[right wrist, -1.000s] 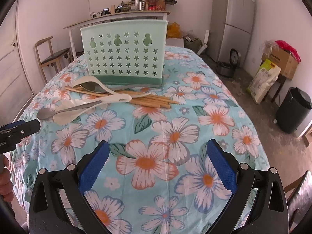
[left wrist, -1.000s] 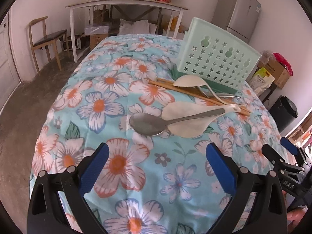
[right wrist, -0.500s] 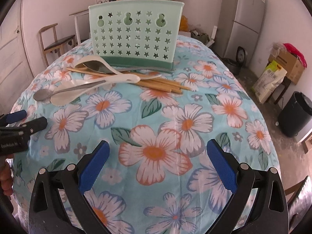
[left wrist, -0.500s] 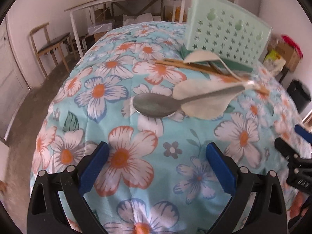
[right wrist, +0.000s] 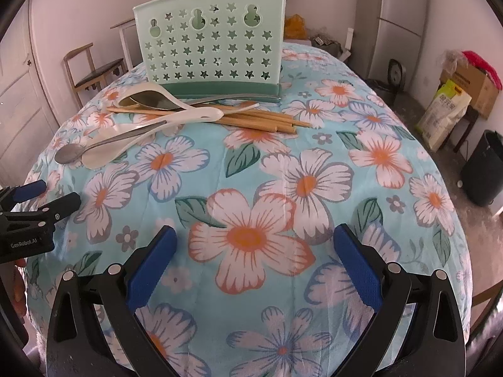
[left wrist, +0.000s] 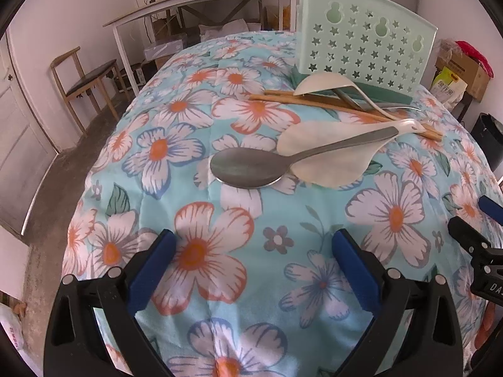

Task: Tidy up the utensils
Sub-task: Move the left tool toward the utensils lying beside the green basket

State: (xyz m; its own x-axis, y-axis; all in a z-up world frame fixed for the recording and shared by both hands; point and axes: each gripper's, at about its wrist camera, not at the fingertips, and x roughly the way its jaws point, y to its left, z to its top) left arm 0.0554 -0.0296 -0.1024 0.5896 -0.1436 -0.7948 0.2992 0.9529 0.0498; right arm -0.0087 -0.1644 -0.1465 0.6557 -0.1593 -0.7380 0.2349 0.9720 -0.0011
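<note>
Two black handheld grippers showing blue pads

Left gripper (left wrist: 253,260) and right gripper (right wrist: 254,259) are wearing silver screws; white "GenRobot.AI" lettering is marking one body.

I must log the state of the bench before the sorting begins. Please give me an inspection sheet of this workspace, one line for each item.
Surface: table under a floral cloth, wrinkled, no spills seen.
Job's things: green holder upright at the far side; metal spoon lying across a white rice paddle; wooden chopsticks, a white ladle and a second metal spoon piled in front of the holder.
Clutter: nothing seen on the table.
Grippers: left gripper and right gripper both open, empty, above the near edge.
Cables: nothing seen on the table.
Surroundings: fridge, chair, black bin, boxes, a cluttered side table.
</note>
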